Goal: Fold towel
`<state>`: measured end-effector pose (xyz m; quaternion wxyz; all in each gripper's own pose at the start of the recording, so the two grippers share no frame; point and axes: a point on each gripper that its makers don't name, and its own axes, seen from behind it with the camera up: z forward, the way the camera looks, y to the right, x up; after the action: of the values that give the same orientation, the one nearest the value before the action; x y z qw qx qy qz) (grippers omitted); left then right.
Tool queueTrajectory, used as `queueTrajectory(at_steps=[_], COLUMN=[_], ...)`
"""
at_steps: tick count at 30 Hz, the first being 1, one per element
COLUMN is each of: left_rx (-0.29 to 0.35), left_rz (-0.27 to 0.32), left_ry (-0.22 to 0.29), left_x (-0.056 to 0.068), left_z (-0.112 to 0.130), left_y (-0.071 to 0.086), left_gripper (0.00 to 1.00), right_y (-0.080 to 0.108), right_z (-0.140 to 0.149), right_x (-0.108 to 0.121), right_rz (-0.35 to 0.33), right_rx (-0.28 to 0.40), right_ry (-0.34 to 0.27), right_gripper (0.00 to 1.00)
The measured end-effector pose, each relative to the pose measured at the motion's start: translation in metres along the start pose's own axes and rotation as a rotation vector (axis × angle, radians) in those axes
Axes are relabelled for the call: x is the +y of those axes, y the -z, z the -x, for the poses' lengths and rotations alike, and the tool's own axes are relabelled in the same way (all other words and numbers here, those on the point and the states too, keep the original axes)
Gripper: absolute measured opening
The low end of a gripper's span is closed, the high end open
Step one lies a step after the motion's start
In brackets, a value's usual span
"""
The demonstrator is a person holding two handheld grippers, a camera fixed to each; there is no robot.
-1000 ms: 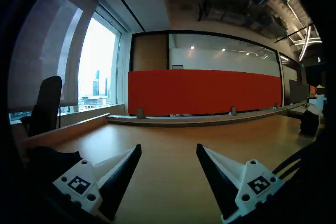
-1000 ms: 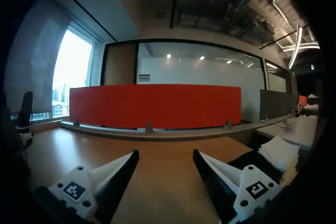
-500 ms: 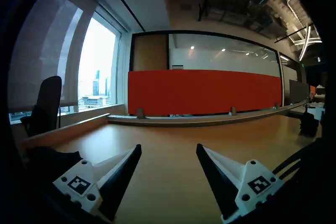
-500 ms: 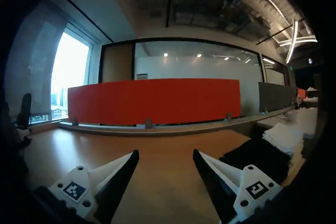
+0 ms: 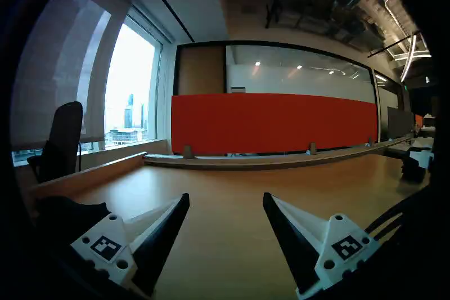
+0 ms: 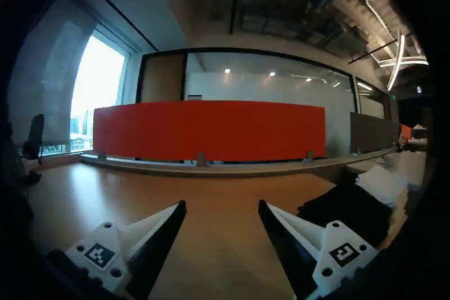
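Towels, folded, two lots. The black towels [image 6: 351, 210] lie in a low pile at the right edge of the right gripper view, on the wooden surface [image 6: 225, 184]. The white towels [image 6: 383, 183] are stacked just behind the black ones and touch them. Whether they rest on the same surface or on the next one cannot be told.

Right tongs [image 6: 221, 204]: fingers spread wide, nothing between them, tips over bare wood. The black pile lies just past the right-hand finger, and contact cannot be told.

Left tongs [image 5: 226, 196]: fingers spread wide, nothing held, tips over bare wood in the left gripper view. At that view's far right sits a small dark object [image 5: 413, 169] with something white on top, too small to identify.

Surroundings:
- Red partition [image 6: 209, 131]: runs along the far edge of the surface on small grey feet.
- Glass wall [image 6: 270, 83]: behind the partition.
- Window [image 5: 130, 94]: bright, to the left, with a dark office chair [image 5: 61, 141] in front of it.
- Ceiling light [image 6: 397, 55]: crossed strips, upper right.
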<state>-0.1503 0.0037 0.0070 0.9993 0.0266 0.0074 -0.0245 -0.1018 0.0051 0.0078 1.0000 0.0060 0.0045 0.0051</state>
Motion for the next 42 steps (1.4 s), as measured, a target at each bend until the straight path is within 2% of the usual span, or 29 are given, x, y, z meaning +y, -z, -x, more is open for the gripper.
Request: queueTrajectory(at_steps=[42], left_rx=[0.000], left_rz=[0.000], left_ry=[0.000], left_x=[-0.0003], left_z=[-0.0003], left_y=[0.0003], left_gripper=[0.97], right_y=[0.0021], right_z=[0.0017], right_x=[-0.0050], right_rz=[-0.015], right_rx=[-0.002], right_ry=[-0.006], right_gripper=[1.00])
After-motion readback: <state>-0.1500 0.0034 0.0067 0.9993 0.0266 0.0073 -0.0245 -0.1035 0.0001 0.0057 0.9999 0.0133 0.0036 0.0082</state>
